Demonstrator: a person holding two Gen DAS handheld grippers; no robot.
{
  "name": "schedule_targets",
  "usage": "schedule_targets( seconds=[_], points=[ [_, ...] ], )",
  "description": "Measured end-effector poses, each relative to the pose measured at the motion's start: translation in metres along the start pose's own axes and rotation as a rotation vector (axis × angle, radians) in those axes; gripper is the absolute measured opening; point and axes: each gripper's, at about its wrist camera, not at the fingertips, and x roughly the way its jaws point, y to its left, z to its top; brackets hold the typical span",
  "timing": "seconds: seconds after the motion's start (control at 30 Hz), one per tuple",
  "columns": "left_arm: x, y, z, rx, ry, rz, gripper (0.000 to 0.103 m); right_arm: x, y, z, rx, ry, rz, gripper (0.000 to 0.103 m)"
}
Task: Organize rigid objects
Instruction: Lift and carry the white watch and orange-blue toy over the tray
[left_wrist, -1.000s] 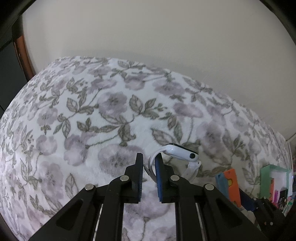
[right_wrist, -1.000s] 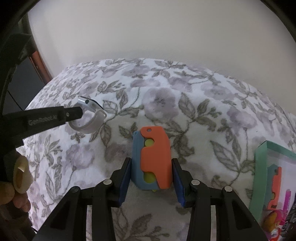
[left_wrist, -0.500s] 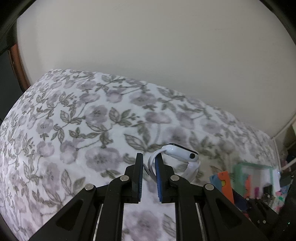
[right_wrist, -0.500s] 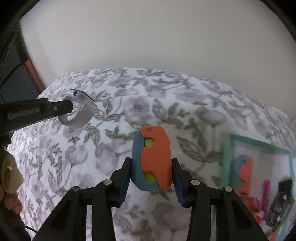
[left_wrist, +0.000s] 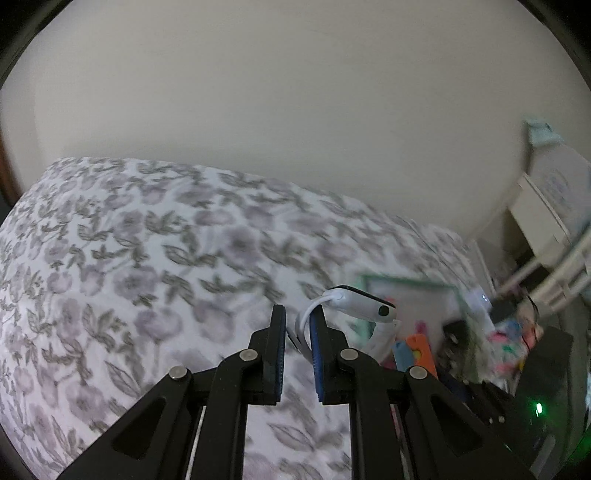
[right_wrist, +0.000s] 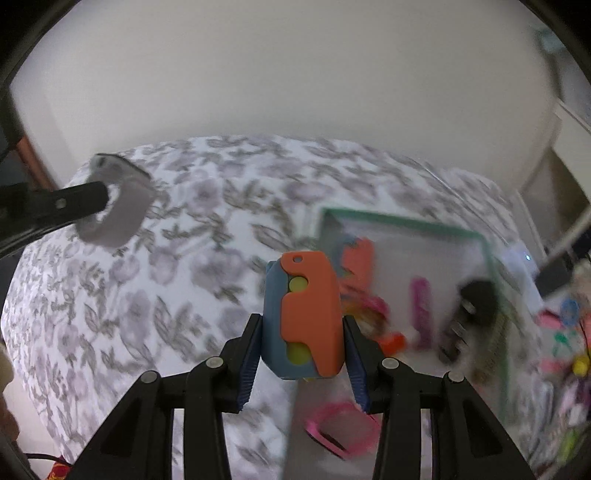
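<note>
My left gripper (left_wrist: 297, 314) is shut on the strap of a white smartwatch (left_wrist: 360, 304) and holds it above the floral bedspread (left_wrist: 147, 277). The watch also shows in the right wrist view (right_wrist: 118, 206), blurred, at the far left. My right gripper (right_wrist: 303, 325) is shut on an orange and blue toy block (right_wrist: 304, 314) with yellow dots. A green-rimmed tray (right_wrist: 406, 221) lies just right of the block and holds a similar orange and blue toy (right_wrist: 356, 258), a pink piece (right_wrist: 421, 295) and a black item (right_wrist: 472, 306).
A pink watch-like object (right_wrist: 340, 428) lies on the bed under my right gripper. Small colourful items (right_wrist: 569, 350) lie to the right of the tray. A pale wall stands behind the bed, with white furniture (left_wrist: 546, 214) at the far right.
Both grippers have swung to the right with their loads. The green tray has come further into both views and now lies close to the held toy block.
</note>
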Motion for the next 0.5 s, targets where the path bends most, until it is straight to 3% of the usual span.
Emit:
schedule_targets(
  seconds=[0.23, 0.5],
  points=[
    [0.009, -0.053, -0.048, 0.101, 0.095, -0.097, 0.013, -0.011, -0.055, -0.042, 0.081, 0.062, -0.088, 0.045],
    [0.035, -0.106, -0.089, 0.245, 0.196, -0.123, 0.013, -0.011, -0.107, -0.081, 0.204, 0.121, -0.104, 0.045]
  ],
)
